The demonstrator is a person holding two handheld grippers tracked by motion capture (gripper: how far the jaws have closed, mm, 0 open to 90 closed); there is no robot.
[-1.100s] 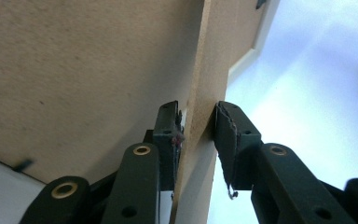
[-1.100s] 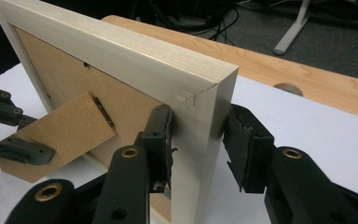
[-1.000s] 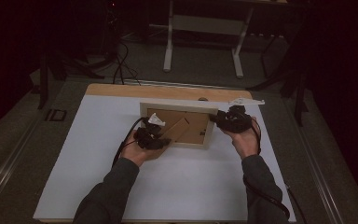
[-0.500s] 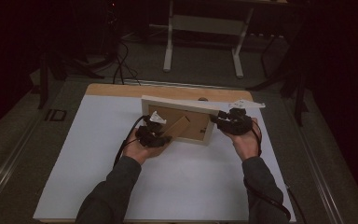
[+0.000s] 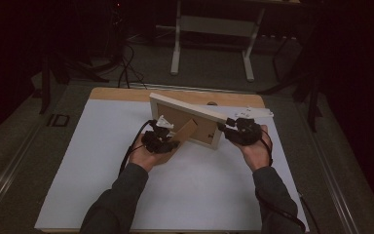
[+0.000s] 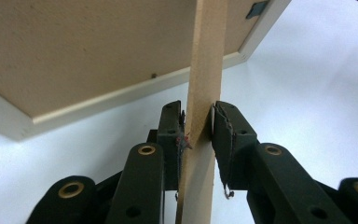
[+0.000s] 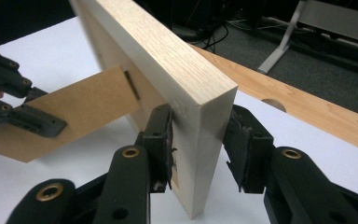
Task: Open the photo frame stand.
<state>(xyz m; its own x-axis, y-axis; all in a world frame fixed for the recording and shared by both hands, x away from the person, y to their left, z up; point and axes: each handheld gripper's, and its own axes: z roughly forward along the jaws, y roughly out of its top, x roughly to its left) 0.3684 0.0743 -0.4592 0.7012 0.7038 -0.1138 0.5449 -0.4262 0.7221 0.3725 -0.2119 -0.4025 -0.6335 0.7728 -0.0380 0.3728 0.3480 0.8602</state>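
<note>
Change: the frame (image 5: 187, 119) was lying nearly flat on the sheet a second ago; half a second ago its far edge was tipping up, and now it stands raised on its near edge, back panel facing the person.
Stand: the stand (image 5: 184, 132) has swung out from the back; earlier it lay close against the panel, now it angles down toward the near left.
Left gripper: the left gripper (image 6: 198, 128) is clamped narrow on the stand, one pad on each face of the thin board, seen edge-on in the left gripper view.
Right gripper: the right gripper (image 7: 199, 140) is closed on the frame's right end, jaws on the front and back faces of the pale wood.
Hands: both hands have come a little nearer the middle as the frame rose.
Meaning: I judge the work is propping the frame upright; the lift is mostly done, and what is left is to spread the stand enough and set its tip on the sheet so the frame holds alone.
Risk: let go too soon and it likely tips back flat.
Frame place: centre of the table, slightly far of middle, between the two hands.
Surface: white sheet (image 5: 102, 165) over a wooden table (image 5: 126, 93), whose bare strip shows along the far edge with a round hole (image 5: 212, 103) in it.
Room: dim; a pale table base (image 5: 212, 29) and cables (image 5: 124, 63) on the dark floor beyond.
</note>
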